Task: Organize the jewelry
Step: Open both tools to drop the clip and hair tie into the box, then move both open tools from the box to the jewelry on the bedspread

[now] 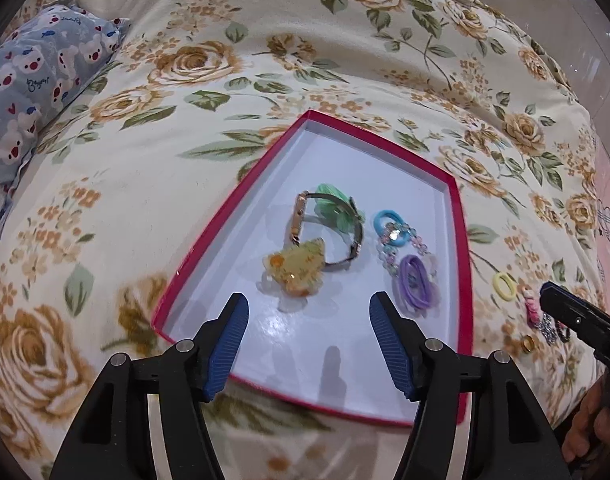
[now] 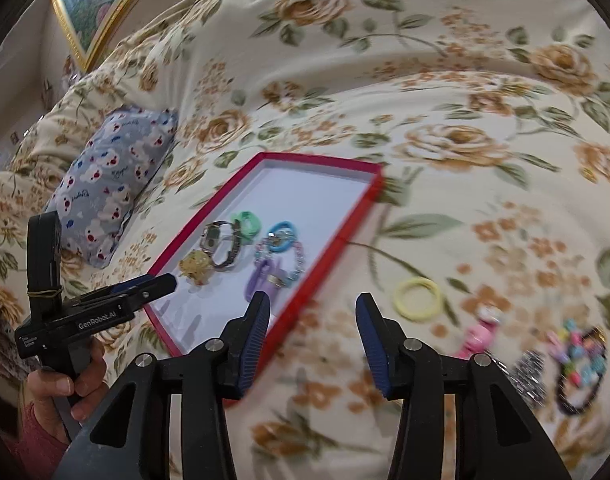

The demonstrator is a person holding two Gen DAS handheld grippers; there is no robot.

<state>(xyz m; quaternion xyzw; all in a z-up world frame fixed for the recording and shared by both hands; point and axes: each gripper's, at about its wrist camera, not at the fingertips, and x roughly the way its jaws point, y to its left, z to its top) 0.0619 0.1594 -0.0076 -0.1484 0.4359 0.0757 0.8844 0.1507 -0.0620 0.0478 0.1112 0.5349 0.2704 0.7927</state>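
A red-rimmed tray (image 1: 461, 240) with a white floor lies on the floral bedspread; it also shows in the right wrist view (image 2: 329, 236). Inside lie a yellow hair clip (image 1: 299, 268), a watch (image 1: 325, 228), a green clip (image 1: 333, 204), a blue hair tie (image 1: 387, 222), a beaded bracelet (image 1: 385, 256) and a purple hair tie (image 1: 415, 282). My left gripper (image 1: 309, 336) is open and empty over the tray's near end. My right gripper (image 2: 313, 336) is open and empty over the bedspread just right of the tray. A yellow hair tie (image 2: 418, 299), a pink charm (image 2: 479, 334) and beaded pieces (image 2: 581, 368) lie on the bedspread.
A blue bear-print pillow (image 2: 113, 176) lies left of the tray. A framed picture (image 2: 93, 4) hangs at the upper left. A small gold ring (image 1: 528, 344) lies on the bedspread by the right gripper's tip.
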